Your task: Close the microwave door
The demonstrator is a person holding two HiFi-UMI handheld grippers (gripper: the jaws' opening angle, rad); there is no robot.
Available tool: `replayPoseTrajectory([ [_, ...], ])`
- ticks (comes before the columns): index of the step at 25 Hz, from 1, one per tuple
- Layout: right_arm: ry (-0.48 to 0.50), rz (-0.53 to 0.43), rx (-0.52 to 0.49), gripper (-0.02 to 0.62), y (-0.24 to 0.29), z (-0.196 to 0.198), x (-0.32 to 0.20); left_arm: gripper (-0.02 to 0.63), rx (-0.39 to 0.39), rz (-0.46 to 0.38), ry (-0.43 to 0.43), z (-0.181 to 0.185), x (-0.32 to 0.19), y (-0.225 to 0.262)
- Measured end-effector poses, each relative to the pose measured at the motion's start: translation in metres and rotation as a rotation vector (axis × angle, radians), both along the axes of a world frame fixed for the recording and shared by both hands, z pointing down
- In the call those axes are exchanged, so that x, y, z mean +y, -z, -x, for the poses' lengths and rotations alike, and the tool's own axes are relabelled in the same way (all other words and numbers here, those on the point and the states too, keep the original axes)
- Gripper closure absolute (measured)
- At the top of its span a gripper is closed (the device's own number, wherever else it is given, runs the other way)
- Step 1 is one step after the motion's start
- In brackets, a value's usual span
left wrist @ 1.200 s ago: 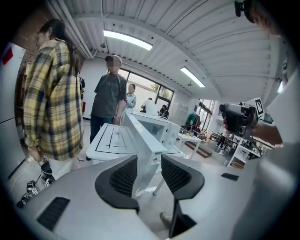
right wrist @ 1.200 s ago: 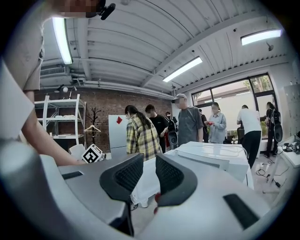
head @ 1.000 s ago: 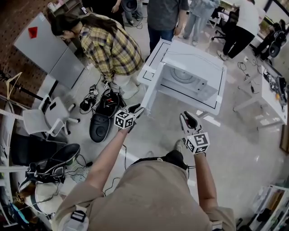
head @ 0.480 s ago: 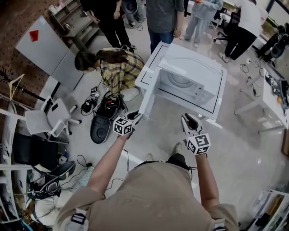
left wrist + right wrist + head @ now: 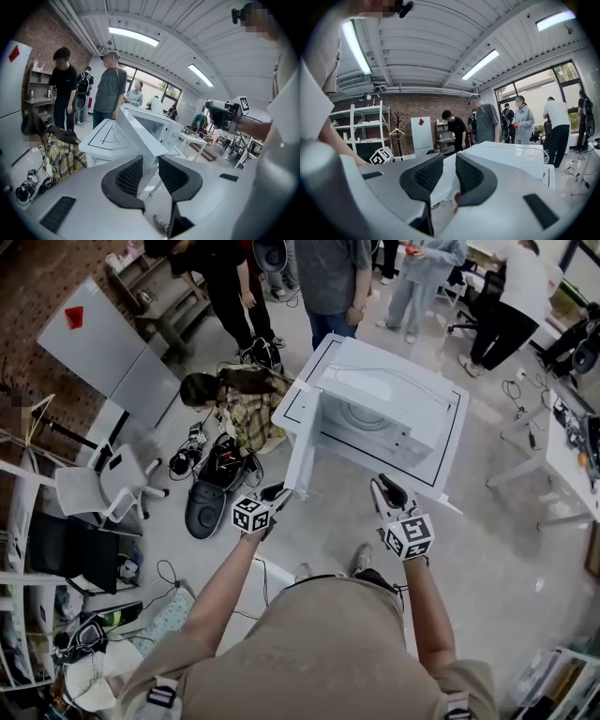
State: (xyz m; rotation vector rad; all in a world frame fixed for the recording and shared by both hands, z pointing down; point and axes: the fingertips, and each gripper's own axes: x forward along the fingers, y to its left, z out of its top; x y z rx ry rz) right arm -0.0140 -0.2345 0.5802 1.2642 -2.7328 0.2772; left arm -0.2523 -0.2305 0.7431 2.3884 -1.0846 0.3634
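Ceiling strips (image 5: 133,36) brightly light sharp, fisheye-warped, vignetted views.

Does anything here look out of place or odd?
Yes. The microwave's door stands wide open on its left side. Bags and cables also lie scattered on the floor beside the table.

We find no words, brands or numbers we can read. Left of the microwave (image 5: 384,413), a red diamond mark (image 5: 74,317) sits on a pale grey panel (image 5: 108,352). Nearer us, the cubes on the left gripper (image 5: 281,491) and right gripper (image 5: 386,489) bear only black-and-white square patterns.
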Motion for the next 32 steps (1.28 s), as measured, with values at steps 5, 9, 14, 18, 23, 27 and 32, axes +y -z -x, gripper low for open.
replayPoseTrajectory([
  [5,0.015,0.0,-0.005,0.526,-0.001,-0.034,-0.014,0.492,-0.002,0.007,0.037,-0.031,0.001,0.0],
  [9,0.017,0.005,-0.009,0.526,-0.004,-0.061,-0.021,0.492,0.007,0.011,0.071,-0.054,0.001,0.0],
  [14,0.017,0.019,-0.017,0.526,-0.012,-0.092,-0.027,0.492,0.006,0.017,0.076,-0.083,-0.002,-0.003],
  [18,0.015,0.019,-0.033,0.526,-0.011,-0.116,-0.032,0.492,0.006,0.013,0.072,-0.106,-0.006,-0.004],
  [23,0.004,0.02,-0.048,0.526,-0.01,-0.145,-0.038,0.489,0.013,0.005,0.044,-0.137,-0.013,-0.002],
  [27,-0.011,0.012,-0.06,0.526,-0.006,-0.167,-0.046,0.485,-0.003,-0.001,0.034,-0.158,-0.024,-0.001],
  [32,-0.039,0.023,-0.071,0.526,-0.005,-0.199,-0.04,0.482,-0.002,0.01,0.041,-0.187,-0.024,-0.002],
])
